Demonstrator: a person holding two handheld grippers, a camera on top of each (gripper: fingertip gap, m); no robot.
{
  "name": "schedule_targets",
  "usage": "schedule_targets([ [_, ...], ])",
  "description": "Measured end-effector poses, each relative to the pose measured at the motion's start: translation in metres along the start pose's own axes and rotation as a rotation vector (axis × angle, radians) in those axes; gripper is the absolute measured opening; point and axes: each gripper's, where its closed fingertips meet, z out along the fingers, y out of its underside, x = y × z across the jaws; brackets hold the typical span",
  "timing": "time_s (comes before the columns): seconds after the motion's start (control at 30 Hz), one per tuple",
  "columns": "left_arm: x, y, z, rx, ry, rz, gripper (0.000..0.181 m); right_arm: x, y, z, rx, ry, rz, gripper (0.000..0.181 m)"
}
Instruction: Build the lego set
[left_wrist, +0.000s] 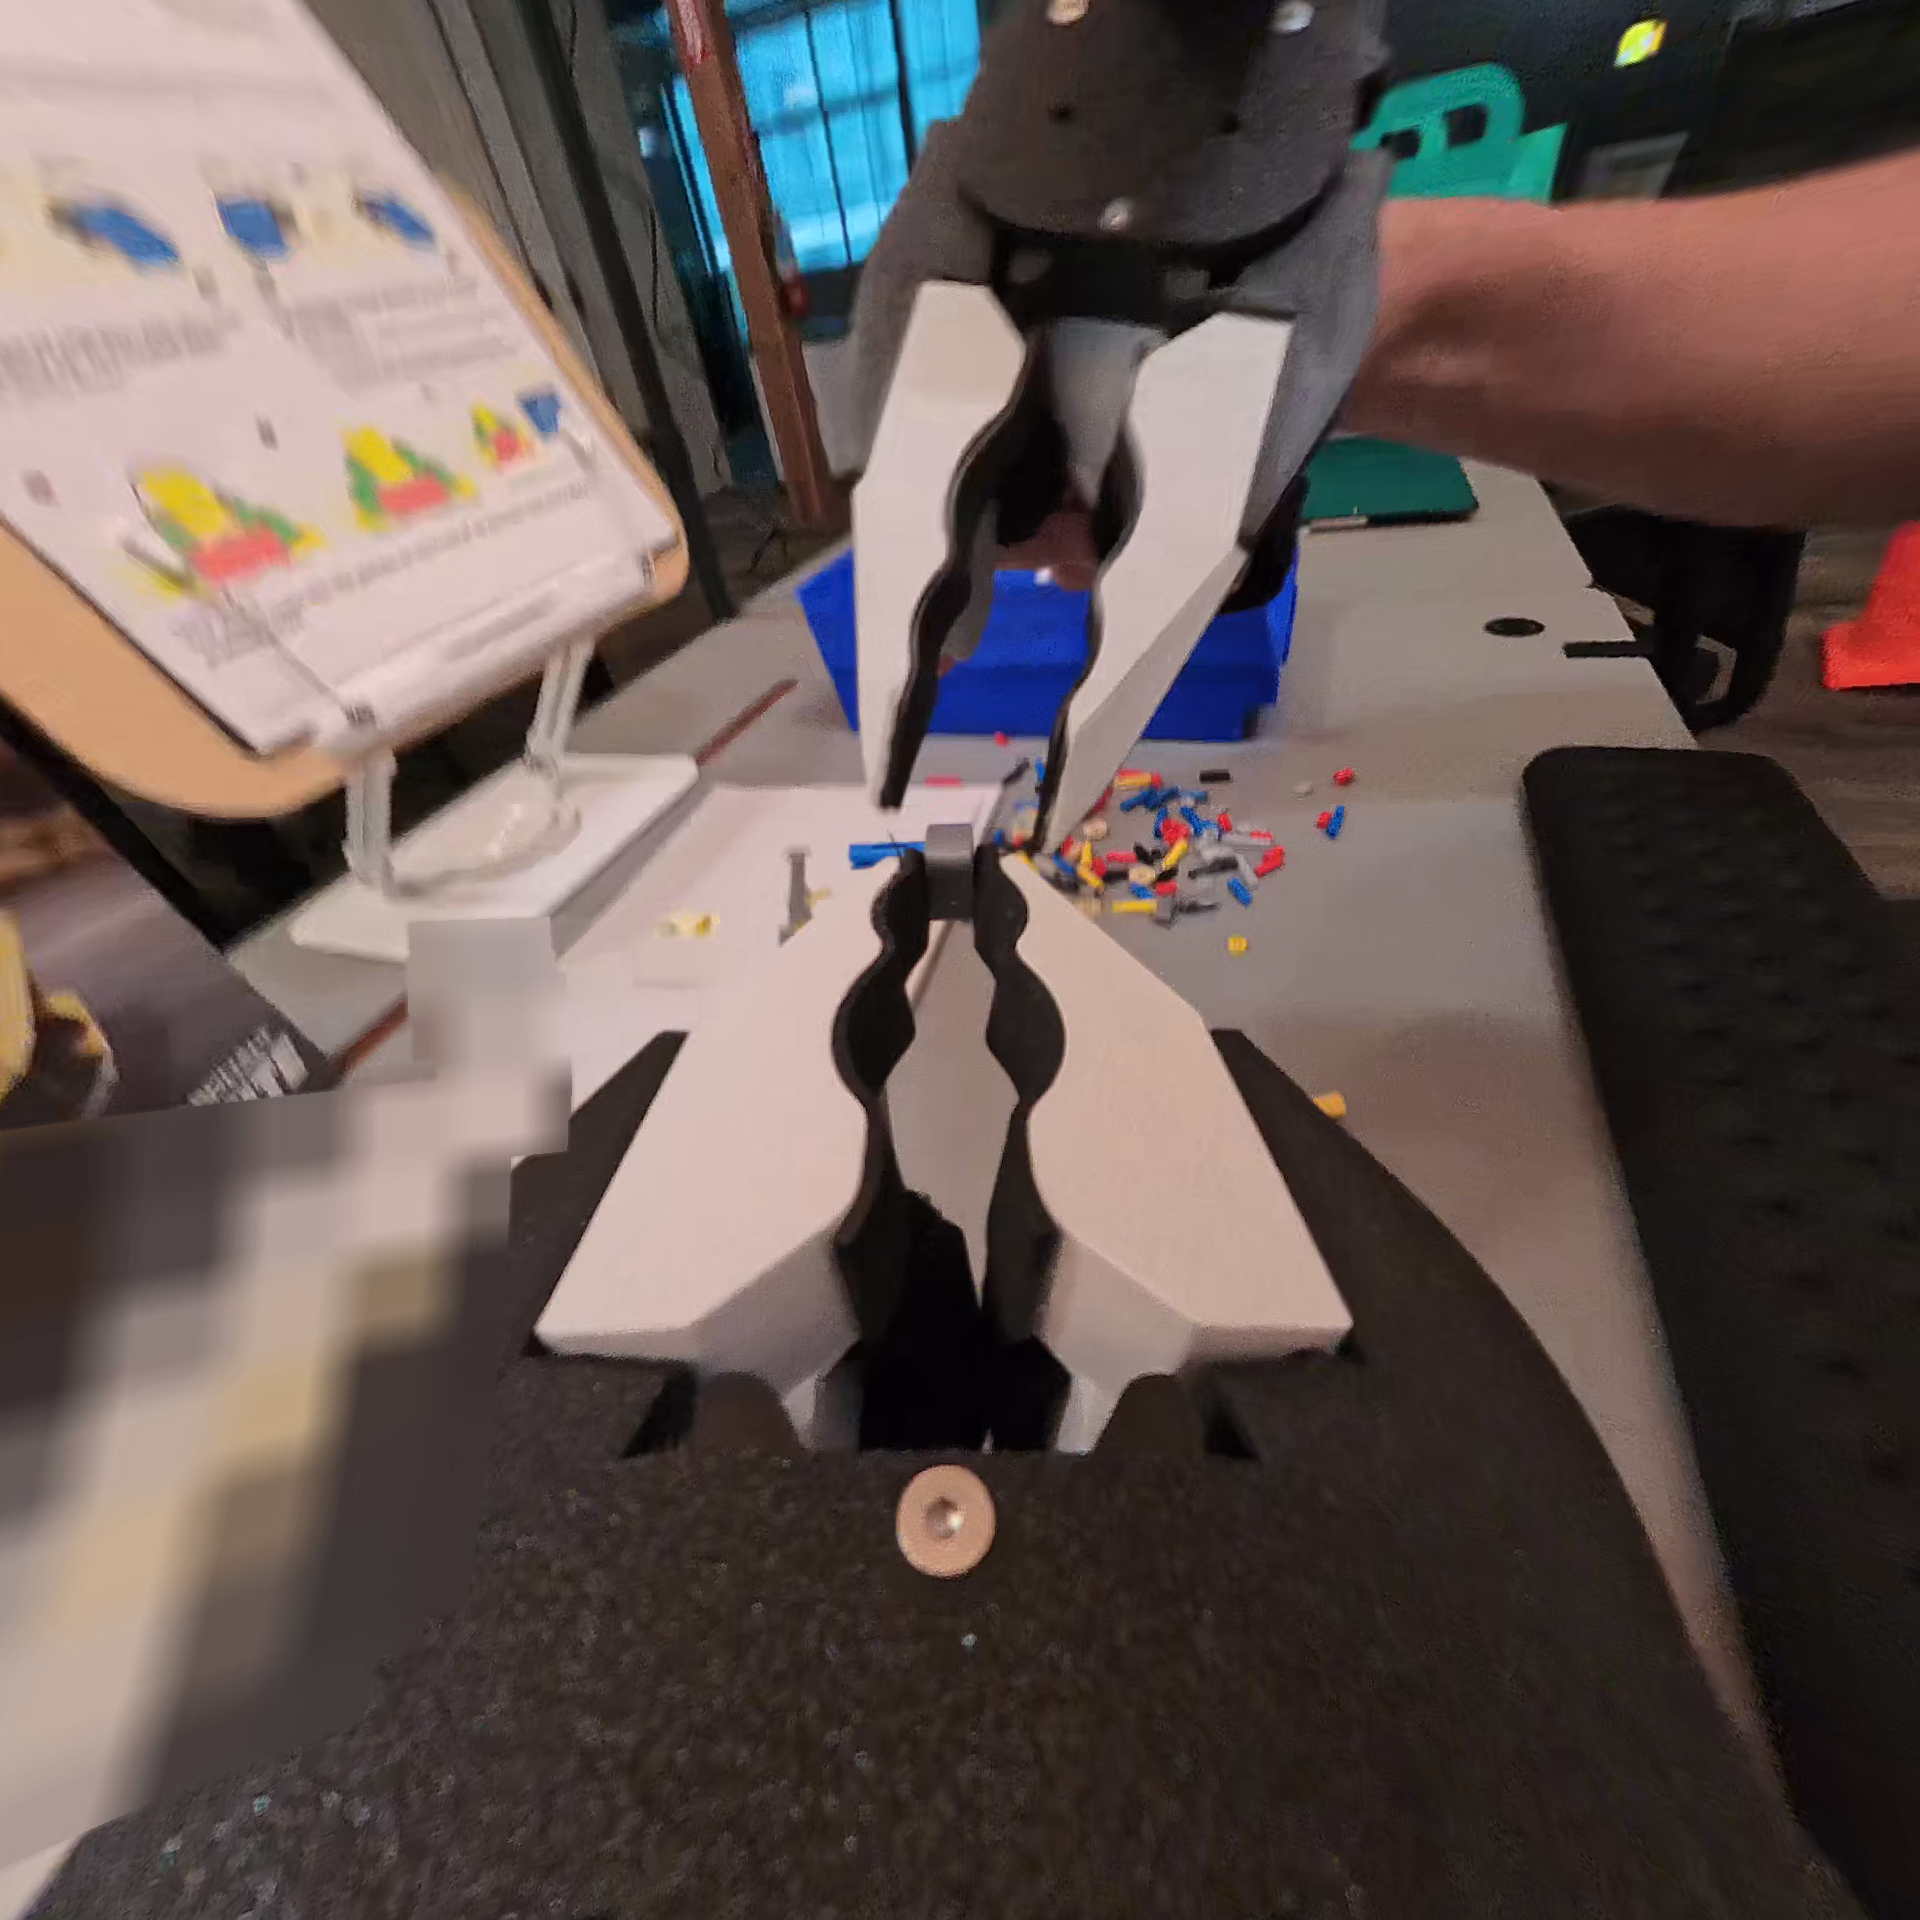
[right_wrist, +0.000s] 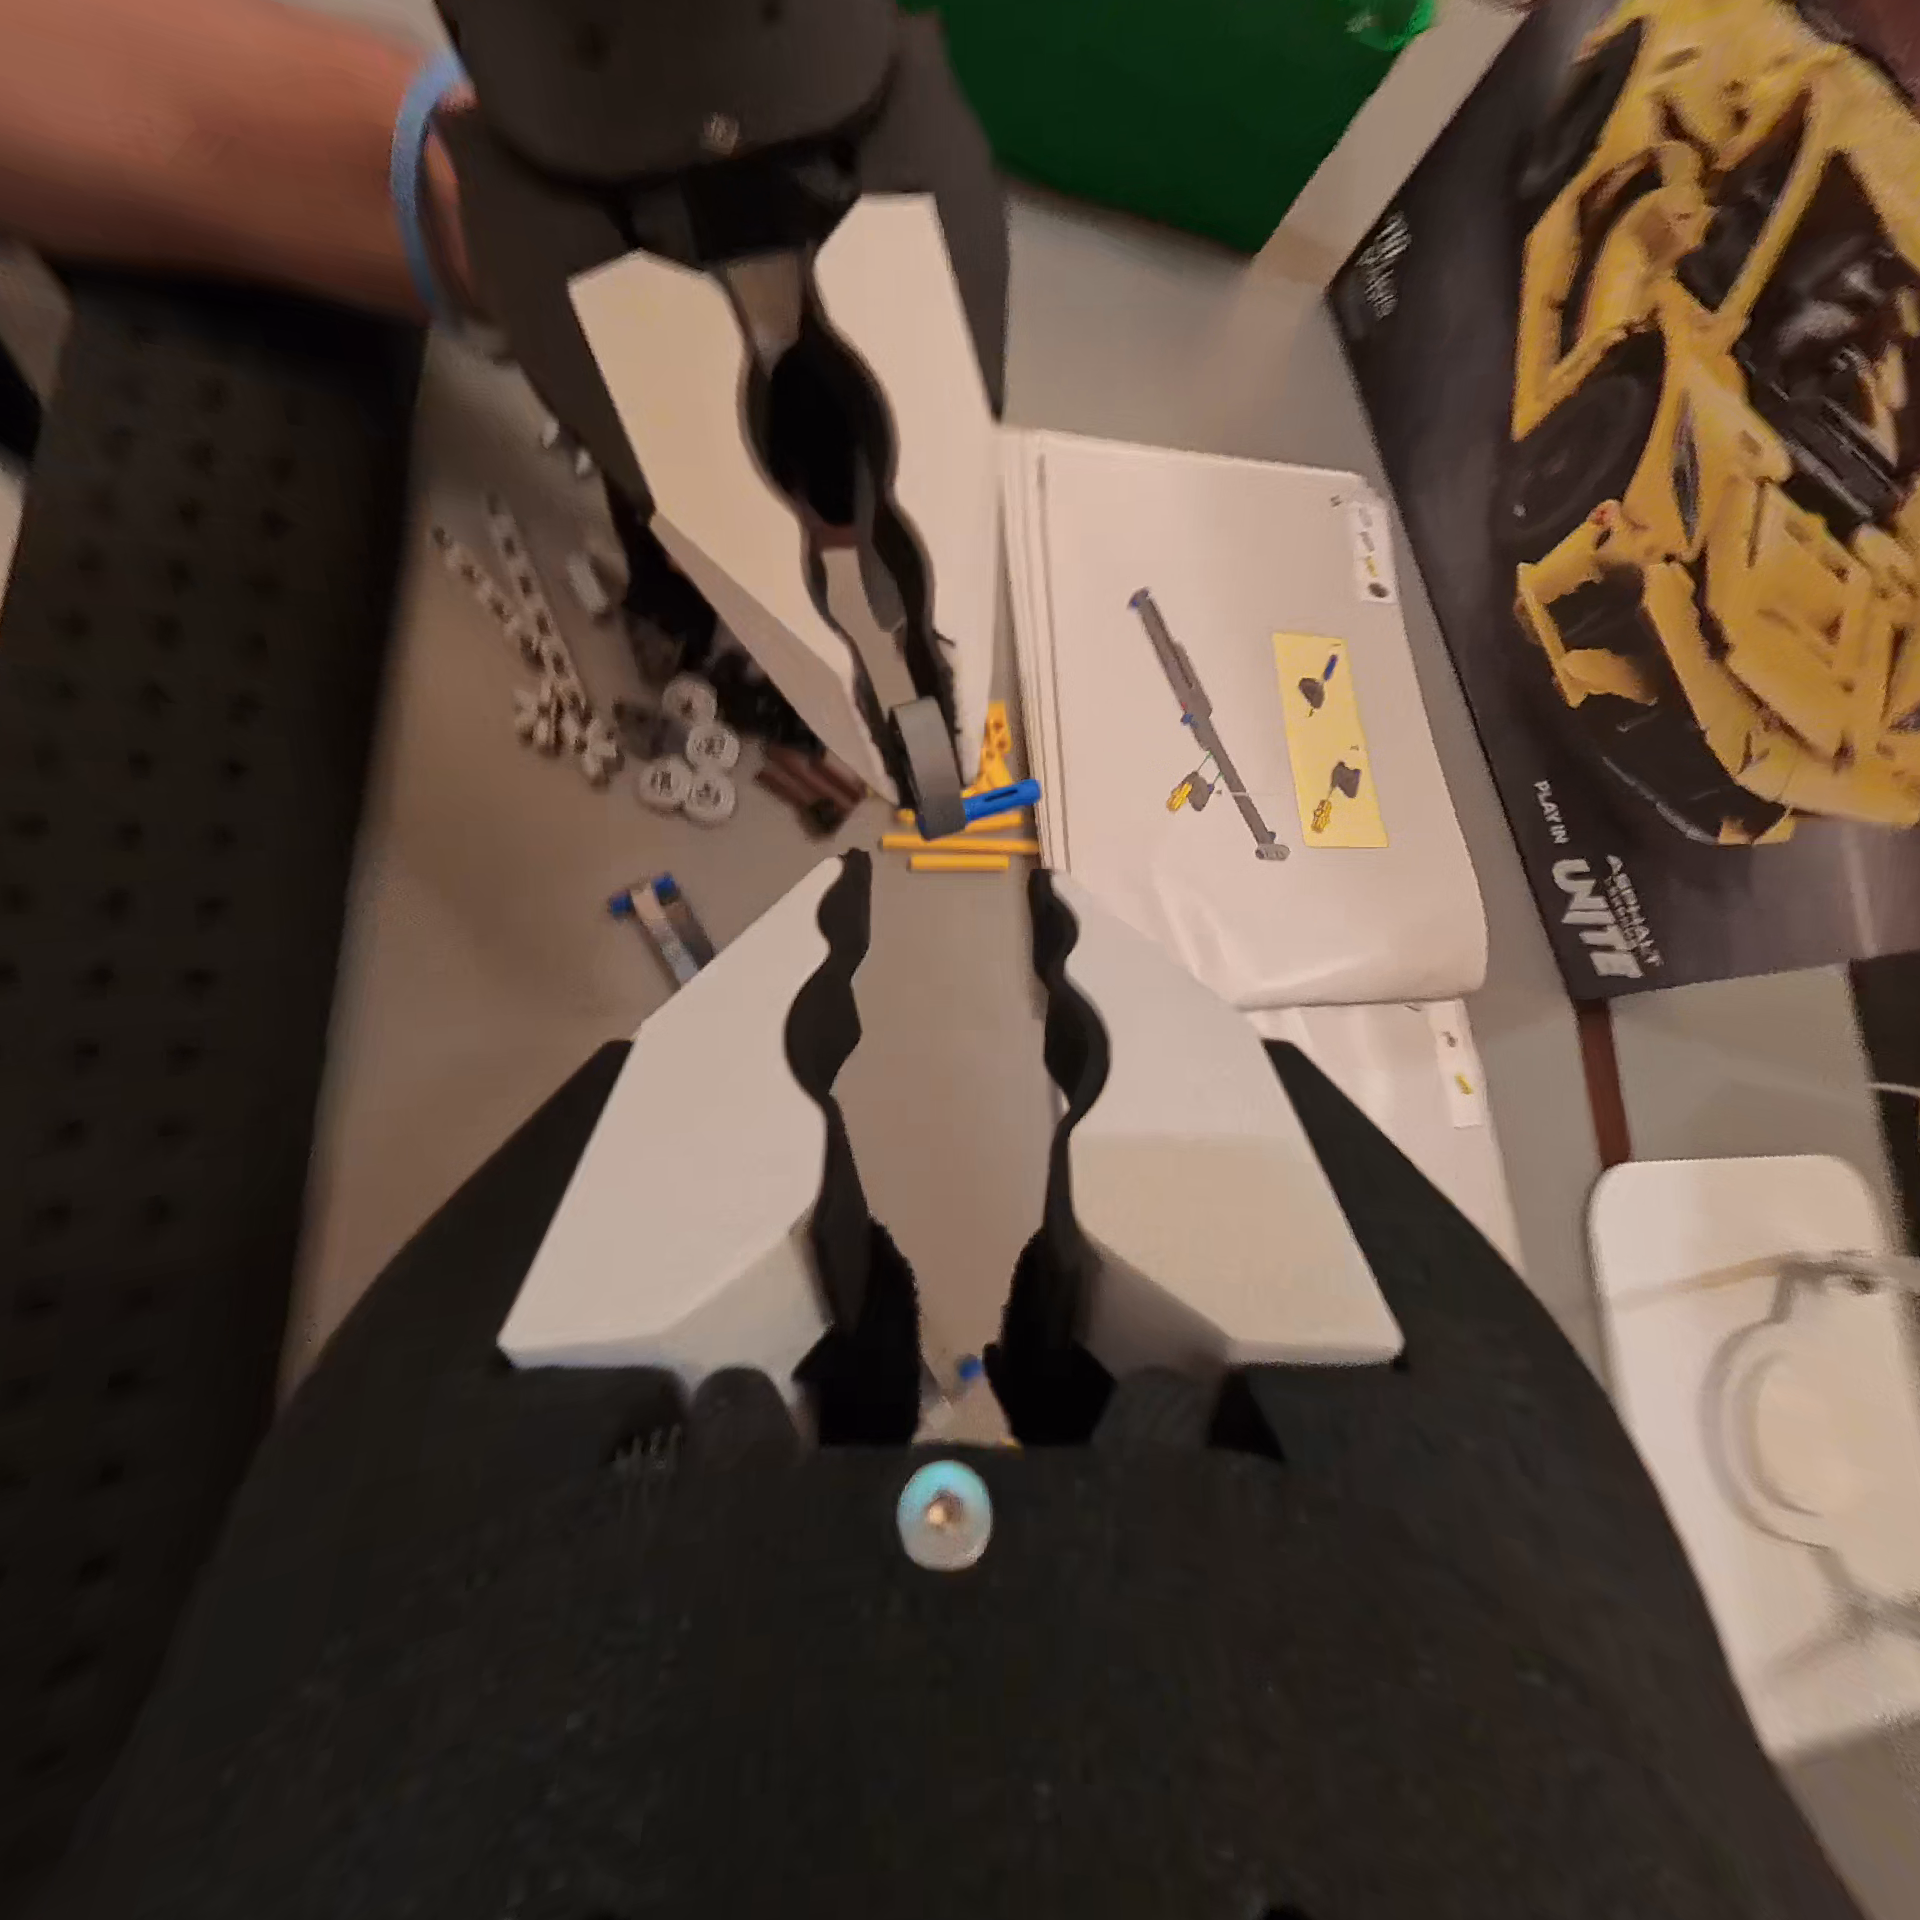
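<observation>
1. Grey round piece sits pinched between the tips of the left tongs, narrowed tight onto it; a blue pin sticks out of it toward 9 o'clock.
2. Right tongs hang spread and empty, tips just above the piece at 12 o'clock in the left wrist view.
3. Risk, as I judge it: the grip is only at the very tips, so a nudge from the right tongs could twist the piece or pop it loose.
4. A dropped piece could vanish among the loose pieces at 2 o'clock on the surface.
5. Instruction booklet lies at 3 o'clock in the right wrist view; motion blur hides fine alignment.
</observation>
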Motion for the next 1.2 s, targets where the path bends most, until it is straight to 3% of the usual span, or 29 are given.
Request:
schedule_targets([
  [0.17, -0.052, 0.053, -0.010, -0.205, -0.145, -0.256, 0.007, 0.029, 0.015, 0.011, 0.339, 0.097, 0.380, 0.027],
  [0.27, -0.084, 0.073, -0.027, -0.250, -0.268, -0.367, 0.007, 0.049, 0.032, 0.010, 0.562, 0.204, 0.581, 0.022],
  [0.4, -0.105, 0.087, -0.043, -0.224, -0.318, -0.577, 0.006, 0.066, 0.061, 0.006, 0.534, 0.379, 0.659, 0.019],
  [0.5, -0.112, 0.086, -0.046, -0.193, -0.326, -0.585, 0.007, 0.074, 0.087, 0.017, 0.464, 0.447, 0.697, 0.027],
  [0.77, -0.111, 0.097, -0.042, -0.203, -0.293, -0.628, 0.006, 0.071, 0.081, 0.016, 0.481, 0.430, 0.674, 0.019],
  [1.2, -0.122, 0.102, -0.050, -0.246, -0.372, -0.563, 0.007, 0.061, 0.084, 0.036, 0.390, 0.398, 0.622, 0.016],
])
